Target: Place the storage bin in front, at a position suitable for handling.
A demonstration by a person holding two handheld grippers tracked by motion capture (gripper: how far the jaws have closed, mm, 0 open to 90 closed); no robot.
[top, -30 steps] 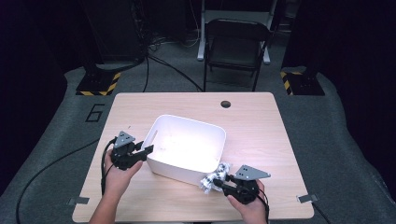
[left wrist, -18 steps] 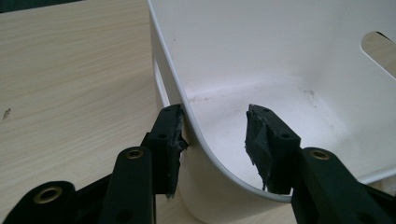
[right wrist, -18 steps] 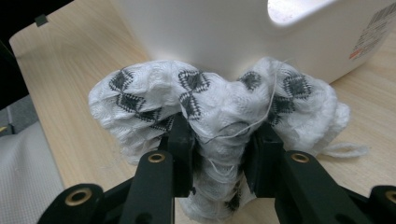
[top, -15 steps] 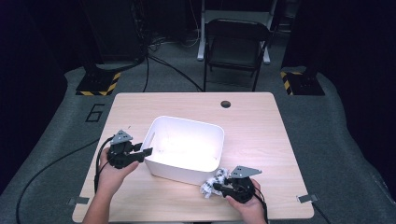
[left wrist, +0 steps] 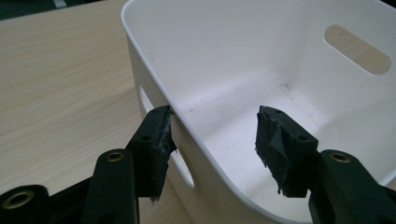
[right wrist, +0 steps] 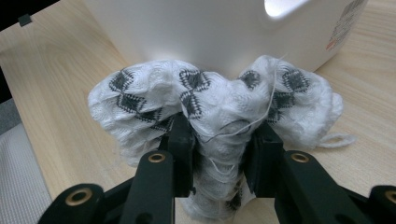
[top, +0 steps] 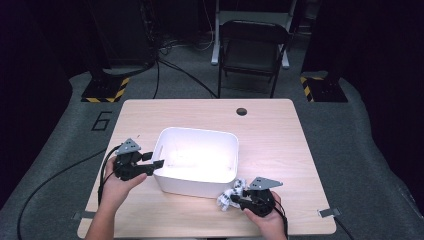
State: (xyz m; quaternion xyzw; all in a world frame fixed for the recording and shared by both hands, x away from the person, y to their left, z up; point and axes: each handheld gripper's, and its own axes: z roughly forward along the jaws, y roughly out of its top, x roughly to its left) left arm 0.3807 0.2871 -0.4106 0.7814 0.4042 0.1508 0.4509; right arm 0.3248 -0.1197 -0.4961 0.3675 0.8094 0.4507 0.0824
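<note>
Dark flooring and a folding chair (top: pixel 254 47) lie beyond the pale wooden worktop (top: pixel 280 145) where we work, with a white bin (top: pixel 197 161) standing near its middle.

Our left hand-held gripper (top: pixel 156 161) sits at the bin's left wall. In the left gripper view its jaws straddle the rim (left wrist: pixel 154 74), 1 pad just outside the wall by the handle slot and the other well inside over the bin floor. The jaws have just been opening: compared with 1 second ago they stand wider apart, and the inner pad no longer presses the wall, so the rim lies between them unclamped. The hand itself has hardly shifted along the bin's side.

Our right hand-held gripper (top: pixel 239 199) is clamped on a white knitted cloth (top: pixel 231 192) with dark diamond marks. In the right gripper view the cloth (right wrist: pixel 210 102) bulges out on both sides of the 2 pads and rests against the bin's near wall. Against the earlier frame, the right hand sits slightly lower, with the bundle now on the worktop just in front of the bin's near right corner. The grip on the cloth looks unchanged.
</note>
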